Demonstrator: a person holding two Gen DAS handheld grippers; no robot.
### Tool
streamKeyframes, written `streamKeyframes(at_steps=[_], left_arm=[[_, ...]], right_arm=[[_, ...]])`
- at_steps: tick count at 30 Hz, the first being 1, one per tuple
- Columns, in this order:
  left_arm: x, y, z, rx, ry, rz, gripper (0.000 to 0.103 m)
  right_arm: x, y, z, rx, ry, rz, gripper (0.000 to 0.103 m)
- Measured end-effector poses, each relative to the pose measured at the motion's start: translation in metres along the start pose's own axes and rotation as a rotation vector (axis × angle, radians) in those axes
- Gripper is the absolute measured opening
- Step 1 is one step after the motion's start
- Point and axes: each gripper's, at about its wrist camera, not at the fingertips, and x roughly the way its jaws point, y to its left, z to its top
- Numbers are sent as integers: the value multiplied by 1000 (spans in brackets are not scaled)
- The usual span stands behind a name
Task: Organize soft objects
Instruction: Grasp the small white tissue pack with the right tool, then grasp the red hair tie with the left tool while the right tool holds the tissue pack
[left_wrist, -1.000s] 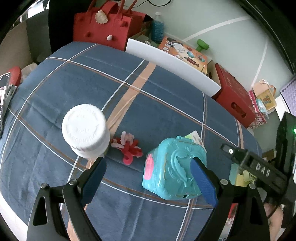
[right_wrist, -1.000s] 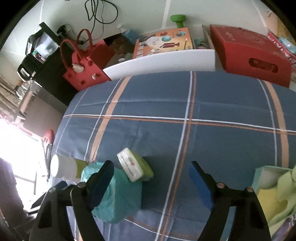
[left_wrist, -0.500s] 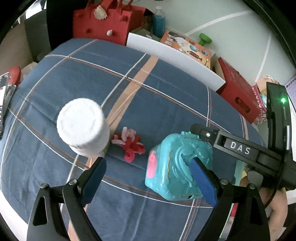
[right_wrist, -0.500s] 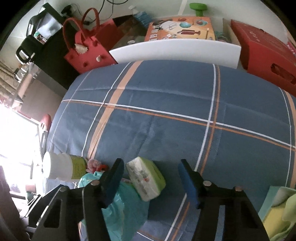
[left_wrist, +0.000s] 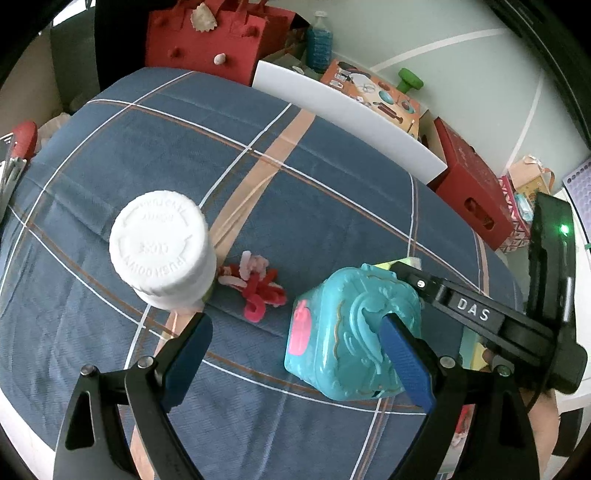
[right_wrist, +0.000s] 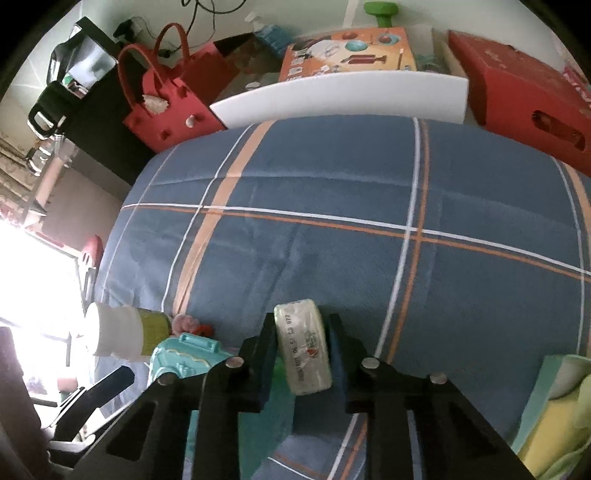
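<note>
A green-and-white soft tissue pack (right_wrist: 304, 350) lies on the blue plaid cloth (right_wrist: 332, 258). My right gripper (right_wrist: 302, 325) is closing on it, and both pads touch its sides. In the left wrist view one of its fingers (left_wrist: 472, 314) reaches in behind the teal toy case (left_wrist: 347, 332). My left gripper (left_wrist: 295, 328) hovers open above the cloth, with nothing between its jaws. It stands between the white-capped bottle (left_wrist: 162, 251) and the teal case. A red-and-pink fuzzy toy (left_wrist: 258, 291) lies between those two.
A pale green bin (right_wrist: 546, 398) with yellow-green soft things sits at the right wrist view's lower right. Beyond the cloth's far edge stand a white board (left_wrist: 347, 110), a red felt bag (left_wrist: 207, 37), a red box (left_wrist: 472, 184) and an orange game box (left_wrist: 373, 88).
My right gripper came down over the tissue pack and its jaws closed from wide apart onto the pack's sides. It entered the left wrist view from the right. My left gripper kept still.
</note>
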Motion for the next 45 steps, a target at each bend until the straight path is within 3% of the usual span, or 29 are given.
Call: streamKeyframes(at_steps=[16, 23, 28, 31, 33, 36, 38, 43, 45], left_arm=[[4, 5, 8, -26, 24, -63, 92], [-1, 1, 30, 1, 40, -77, 91], [7, -3, 56, 46, 104, -46, 89], [22, -7, 68, 52, 175, -29, 78], [29, -17, 74, 89, 212, 23, 77], [37, -30, 86, 131, 269, 39, 76], [44, -34, 93, 141, 308, 66, 66], [68, -35, 100, 175, 441, 115, 61], [76, -33, 100, 196, 469, 174, 59]], right_arm=[[-66, -8, -40, 97, -173, -129, 25], [-101, -12, -56, 148, -263, -167, 25], [-109, -16, -57, 144, -284, -187, 25], [-107, -21, -56, 153, -280, -189, 25], [-107, -22, -56, 153, -278, -188, 25], [-109, -26, -58, 161, -281, -178, 25], [-110, -28, -58, 168, -284, -177, 25], [-111, -38, -60, 193, -283, -176, 25], [-110, -43, -61, 206, -277, -176, 25]])
